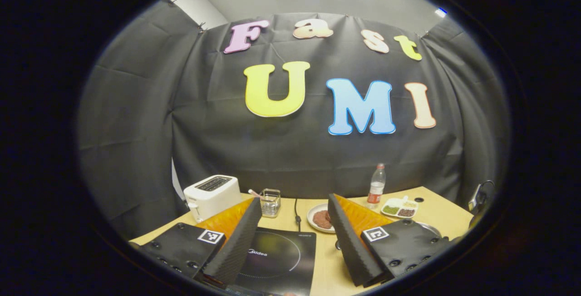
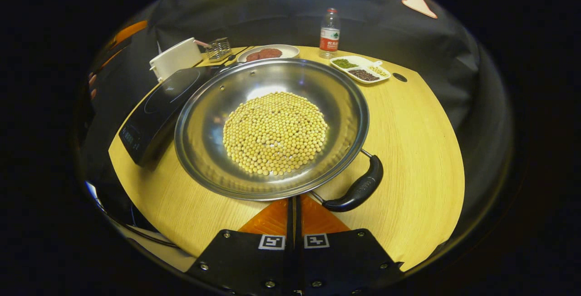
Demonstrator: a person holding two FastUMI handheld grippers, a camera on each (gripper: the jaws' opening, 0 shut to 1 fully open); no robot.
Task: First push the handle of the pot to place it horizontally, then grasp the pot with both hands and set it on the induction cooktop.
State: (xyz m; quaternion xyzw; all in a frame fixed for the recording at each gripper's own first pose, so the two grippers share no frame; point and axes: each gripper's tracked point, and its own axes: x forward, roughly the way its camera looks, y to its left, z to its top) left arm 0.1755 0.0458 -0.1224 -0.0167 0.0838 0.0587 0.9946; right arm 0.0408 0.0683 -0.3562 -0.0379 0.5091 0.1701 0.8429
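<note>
Right gripper view: closed right gripper [image 2: 294, 205] at bean-laden steel pot [image 2: 213, 150]; likely heavy, slick, best lifted by handle [image 2: 358, 189]; left gripper [image 1: 295, 237] agape.

Silver pot [image 2: 213, 119] (black handle [image 2: 361, 187]) holds pale yellow beans [image 2: 274, 132]; black cooktop [image 2: 154, 110].

The induction cooktop [image 1: 277, 255] bears the brand word "Midea".
</note>
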